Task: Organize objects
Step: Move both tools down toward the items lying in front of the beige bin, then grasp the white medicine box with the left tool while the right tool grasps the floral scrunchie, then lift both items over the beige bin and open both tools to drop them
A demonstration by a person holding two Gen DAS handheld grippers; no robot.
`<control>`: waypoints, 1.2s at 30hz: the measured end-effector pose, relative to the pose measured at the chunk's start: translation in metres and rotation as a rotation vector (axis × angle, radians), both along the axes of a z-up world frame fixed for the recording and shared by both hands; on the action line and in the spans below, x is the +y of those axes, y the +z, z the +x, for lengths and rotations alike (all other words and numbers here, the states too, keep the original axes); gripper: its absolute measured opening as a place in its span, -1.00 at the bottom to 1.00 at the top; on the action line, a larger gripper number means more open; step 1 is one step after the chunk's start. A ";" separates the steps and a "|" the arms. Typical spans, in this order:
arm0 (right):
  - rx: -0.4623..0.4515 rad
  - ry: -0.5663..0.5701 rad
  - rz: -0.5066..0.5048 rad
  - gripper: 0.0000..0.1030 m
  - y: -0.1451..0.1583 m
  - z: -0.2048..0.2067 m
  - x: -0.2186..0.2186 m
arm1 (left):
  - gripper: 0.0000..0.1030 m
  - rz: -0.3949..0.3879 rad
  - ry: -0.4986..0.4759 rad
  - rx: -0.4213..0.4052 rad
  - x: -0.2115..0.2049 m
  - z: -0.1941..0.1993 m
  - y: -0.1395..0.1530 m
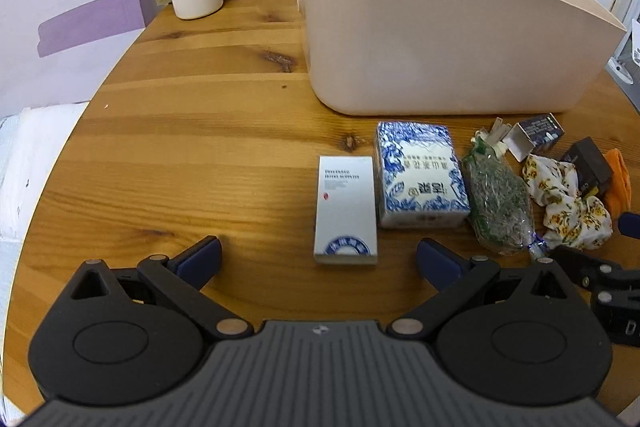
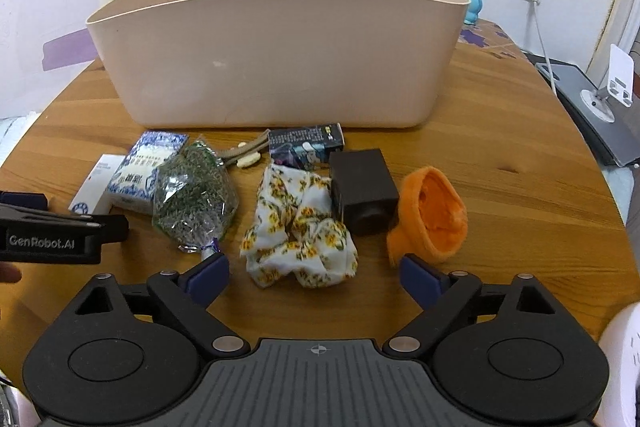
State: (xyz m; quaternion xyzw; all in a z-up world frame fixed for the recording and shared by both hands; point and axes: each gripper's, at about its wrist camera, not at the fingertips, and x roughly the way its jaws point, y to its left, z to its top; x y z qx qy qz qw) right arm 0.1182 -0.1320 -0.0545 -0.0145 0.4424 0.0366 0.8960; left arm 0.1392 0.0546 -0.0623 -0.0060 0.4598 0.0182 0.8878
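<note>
Here both claws are hovering wide open and empty over the wooden surface (image 1: pixel 200 107): the left claw (image 1: pixel 319 259) is facing the white box (image 1: pixel 346 207), the right claw (image 2: pixel 314 281) the floral cloth (image 2: pixel 300 231). The items are lying in a row before the beige bin (image 2: pixel 280 67).

Both wrist cameras low over wooden table (image 1: pixel 200 131), facing beige bin (image 1: pixel 420 39); left view offset leftward; shared: bin, item row.
</note>
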 end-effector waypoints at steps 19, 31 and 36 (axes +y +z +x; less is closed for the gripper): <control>-0.031 0.044 0.006 -0.67 0.006 -0.018 0.014 | -0.35 -0.076 -0.048 -0.054 0.019 -0.013 0.011; -0.169 0.034 0.011 -0.68 0.057 -0.042 0.004 | -0.36 -0.099 -0.071 -0.200 0.013 -0.043 0.062; -0.260 0.025 0.008 -0.68 0.088 -0.030 -0.006 | -0.36 -0.088 -0.083 -0.306 0.006 -0.038 0.098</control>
